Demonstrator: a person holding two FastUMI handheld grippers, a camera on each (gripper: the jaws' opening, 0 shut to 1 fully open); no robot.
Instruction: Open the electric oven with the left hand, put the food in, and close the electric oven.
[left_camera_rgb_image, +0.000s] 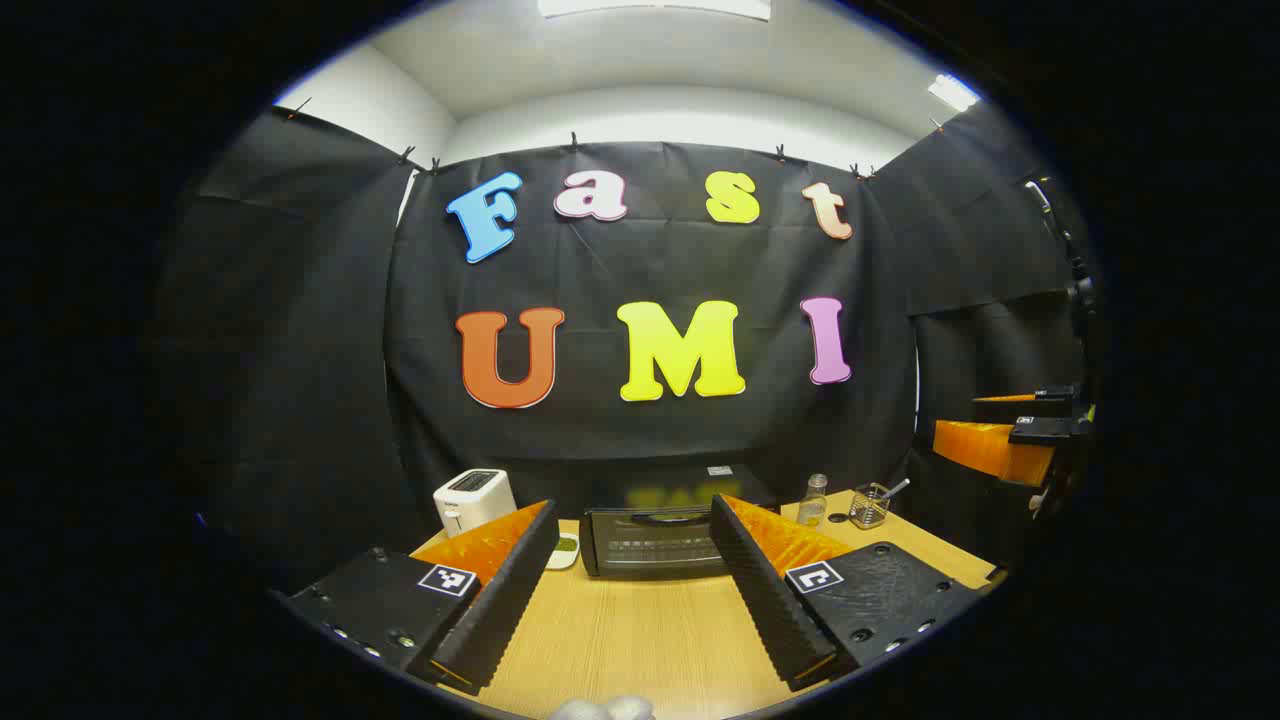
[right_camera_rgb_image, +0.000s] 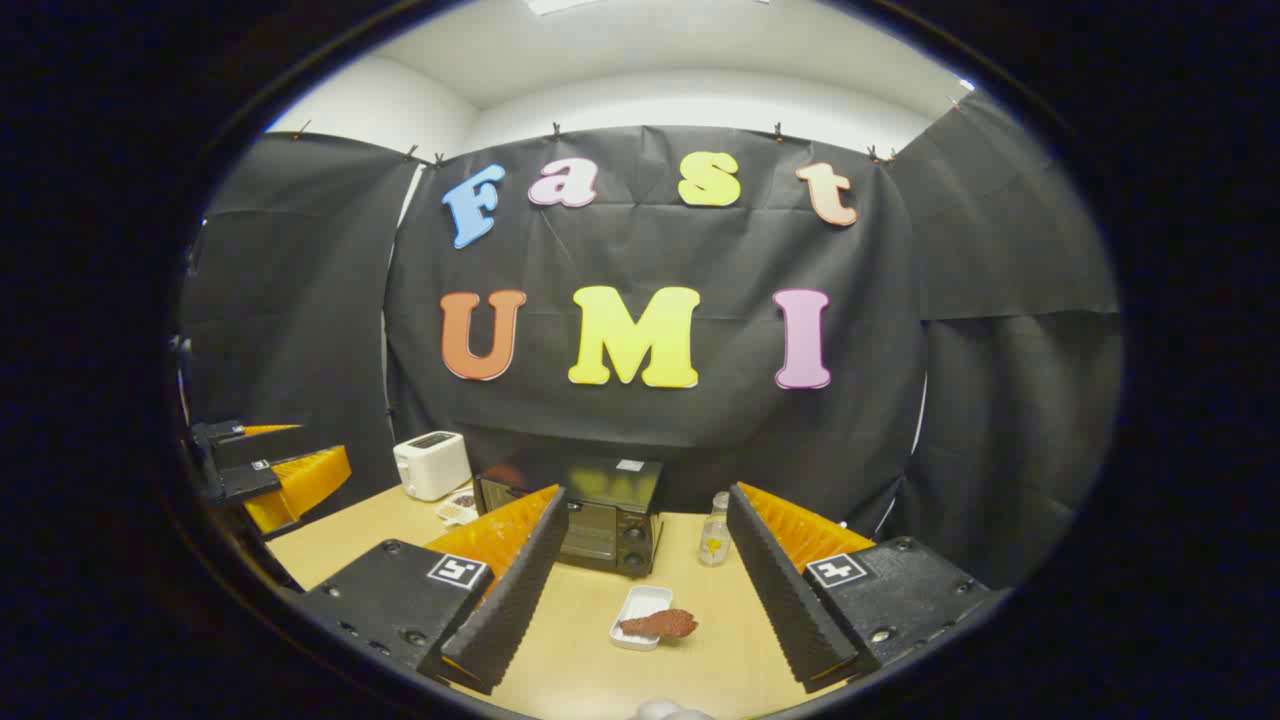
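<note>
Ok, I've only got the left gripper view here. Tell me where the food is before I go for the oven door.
Observer: In the right gripper view, a brown piece of food lies on a small white tray on the table, in front of the electric oven.
Operator: Give me the oven's controls; that side is hidden here.
Observer: Round knobs run down the right end of the oven's front, beside the door.
</note>
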